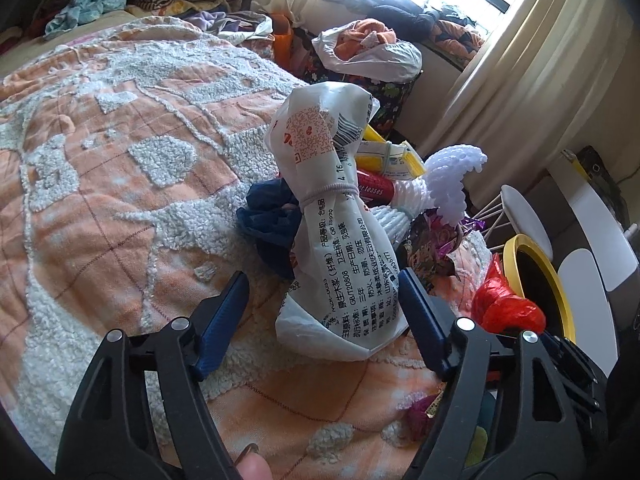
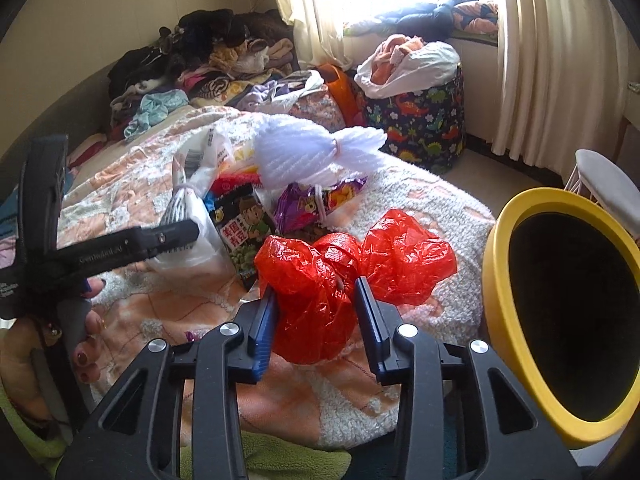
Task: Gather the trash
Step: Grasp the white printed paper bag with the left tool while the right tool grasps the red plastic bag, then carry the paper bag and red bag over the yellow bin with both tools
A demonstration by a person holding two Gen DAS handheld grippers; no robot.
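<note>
A white printed plastic bag (image 1: 340,216), tied in the middle with a band, lies on the orange and white blanket (image 1: 120,160). My left gripper (image 1: 322,280) is open with its blue fingers on either side of the bag's lower part. A red plastic bag (image 2: 344,272) lies near the bed's edge; it also shows in the left wrist view (image 1: 504,308). My right gripper (image 2: 316,292) has its fingers on either side of the red bag. Behind lie snack wrappers (image 2: 240,232), a purple wrapper (image 2: 316,204) and white foam netting (image 2: 312,152). The yellow-rimmed bin (image 2: 560,312) stands at the right.
A dinosaur-print hamper (image 2: 424,120) topped with a white bag of clothes stands by the window. Piles of clothes (image 2: 200,64) cover the far end of the bed. A dark blue cloth (image 1: 268,220) lies beside the white bag. A white wire stool (image 2: 604,180) stands behind the bin.
</note>
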